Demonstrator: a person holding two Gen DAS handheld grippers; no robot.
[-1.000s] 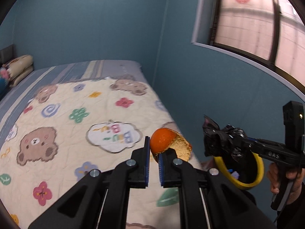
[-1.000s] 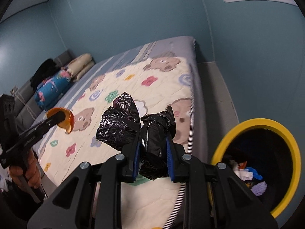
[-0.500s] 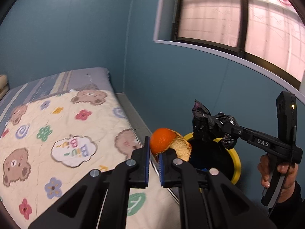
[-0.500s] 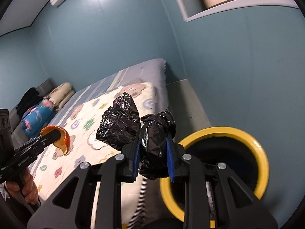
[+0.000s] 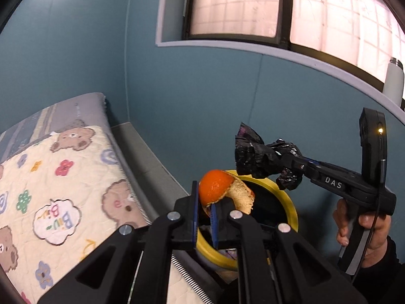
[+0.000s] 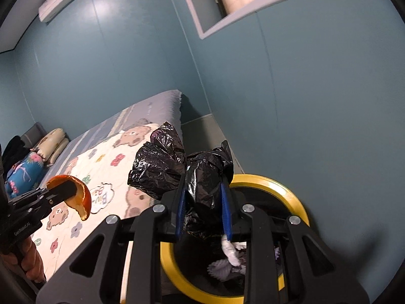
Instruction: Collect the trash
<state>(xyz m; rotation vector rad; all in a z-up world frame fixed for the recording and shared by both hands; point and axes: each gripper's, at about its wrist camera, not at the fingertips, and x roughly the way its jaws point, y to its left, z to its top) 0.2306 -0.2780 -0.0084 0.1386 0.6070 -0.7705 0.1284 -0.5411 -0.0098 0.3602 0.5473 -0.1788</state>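
My left gripper (image 5: 203,211) is shut on an orange peel (image 5: 217,188) and holds it above the near rim of a yellow-rimmed trash bin (image 5: 288,200). My right gripper (image 6: 203,211) is shut on a crumpled black plastic bag (image 6: 177,162) and holds it over the bin (image 6: 293,197), which has white and pale scraps inside. The right gripper with the bag (image 5: 255,154) shows in the left wrist view. The left gripper with the peel (image 6: 76,195) shows at the left of the right wrist view.
A bed with a bear-print quilt (image 5: 58,185) lies left of the bin, with a grey floor strip (image 5: 144,157) between bed and blue wall (image 5: 202,96). A window sill (image 5: 329,68) holds a white bottle (image 5: 392,81). Pillows (image 6: 50,144) lie at the bed's far end.
Both grippers have swung right from over the bed to the bin, each still holding its trash. The bin now sits right under both.
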